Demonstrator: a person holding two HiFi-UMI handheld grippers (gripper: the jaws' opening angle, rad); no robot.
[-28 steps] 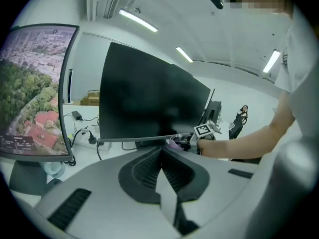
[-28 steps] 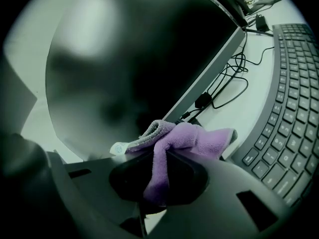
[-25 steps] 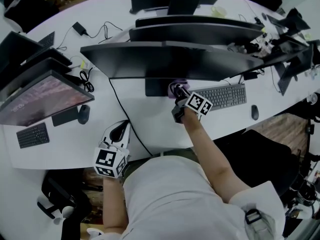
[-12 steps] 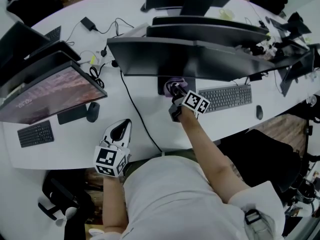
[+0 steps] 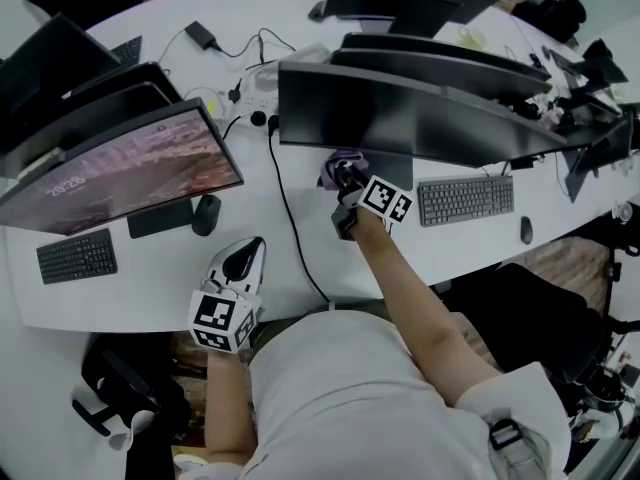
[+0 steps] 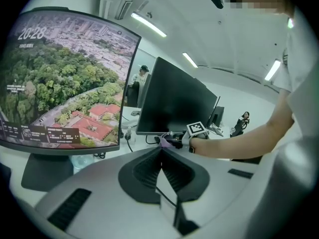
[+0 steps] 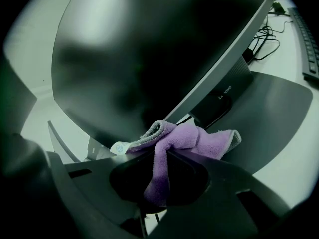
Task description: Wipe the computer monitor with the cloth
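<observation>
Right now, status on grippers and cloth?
Right gripper shut on purple cloth, at dark monitor lower edge. Left gripper shut, empty. No obstruction seen.

You face a long curved white desk (image 5: pixel 150 286), bright ceiling strip lights (image 6: pixel 149 25) overhead, brown wood-plank floor (image 5: pixel 545 256) beside.

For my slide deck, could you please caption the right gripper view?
The right tongs shut on a purple cloth, near the lower edge of a dark monitor.
</observation>
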